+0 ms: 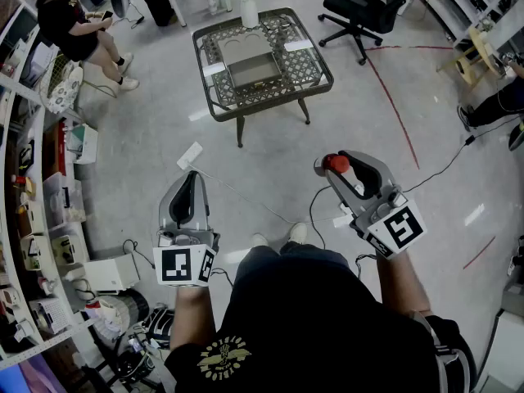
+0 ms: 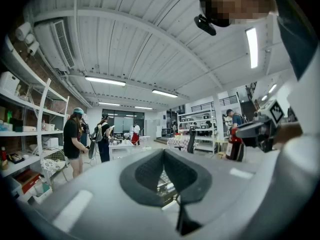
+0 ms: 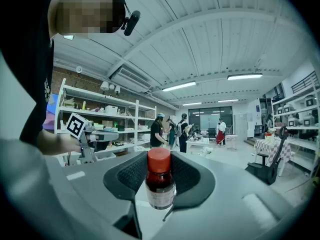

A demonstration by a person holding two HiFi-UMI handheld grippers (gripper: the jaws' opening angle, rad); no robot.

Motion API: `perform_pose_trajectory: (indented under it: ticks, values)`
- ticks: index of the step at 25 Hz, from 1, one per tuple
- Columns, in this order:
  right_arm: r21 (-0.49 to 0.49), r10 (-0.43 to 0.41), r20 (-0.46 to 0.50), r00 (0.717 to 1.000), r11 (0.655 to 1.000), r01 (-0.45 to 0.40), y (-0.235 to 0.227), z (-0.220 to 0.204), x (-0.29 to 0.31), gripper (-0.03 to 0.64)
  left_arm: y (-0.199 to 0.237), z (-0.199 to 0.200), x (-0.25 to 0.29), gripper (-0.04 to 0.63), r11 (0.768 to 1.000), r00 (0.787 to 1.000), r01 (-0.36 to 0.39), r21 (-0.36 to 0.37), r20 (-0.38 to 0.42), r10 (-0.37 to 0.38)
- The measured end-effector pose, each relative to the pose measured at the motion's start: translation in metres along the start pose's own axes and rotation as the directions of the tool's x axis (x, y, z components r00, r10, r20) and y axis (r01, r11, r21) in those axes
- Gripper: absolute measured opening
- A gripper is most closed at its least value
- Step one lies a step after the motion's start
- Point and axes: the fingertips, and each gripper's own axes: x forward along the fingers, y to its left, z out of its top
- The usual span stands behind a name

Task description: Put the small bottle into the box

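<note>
Bottle (image 3: 160, 183), small, dark and red-capped, is clamped between the pads of the right gripper (image 1: 339, 170), cap uppermost, with the cap standing clear above the jaws. This gripper is held in the air over the floor (image 1: 393, 137) on the person's right side, well apart from the counter (image 1: 304, 65). The left gripper (image 1: 194, 180) is held level with it on the person's left side; its jaws are pressed together and nothing is carried between them. The box (image 1: 250, 59), grey and open-topped, is seen on the middle of the lattice-topped counter, ahead of both grippers. A white vase (image 1: 250, 11) with pale flowers is set at the counter's far edge, just beyond the box. A black chair (image 1: 367, 5) is placed on the floor to the right of the counter.
</note>
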Motion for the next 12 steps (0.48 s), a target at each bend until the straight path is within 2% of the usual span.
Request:
perform_pose_trajectory:
  ticks: [6, 12]
  values:
    - [0.016, -0.001, 0.032, 0.999, 1.0, 0.0, 0.027, 0.019, 0.002, 0.153, 0.023, 0.006, -0.019, 0.0, 1.0, 1.0, 0.026, 0.009, -0.001, -0.026]
    - [-0.027, -0.076, 0.039, 0.996, 0.997, 0.077, 0.051, 0.034, 0.0, 0.153, 0.053, -0.001, -0.043, 0.0, 0.998, 0.998, 0.059, 0.027, 0.023, -0.06]
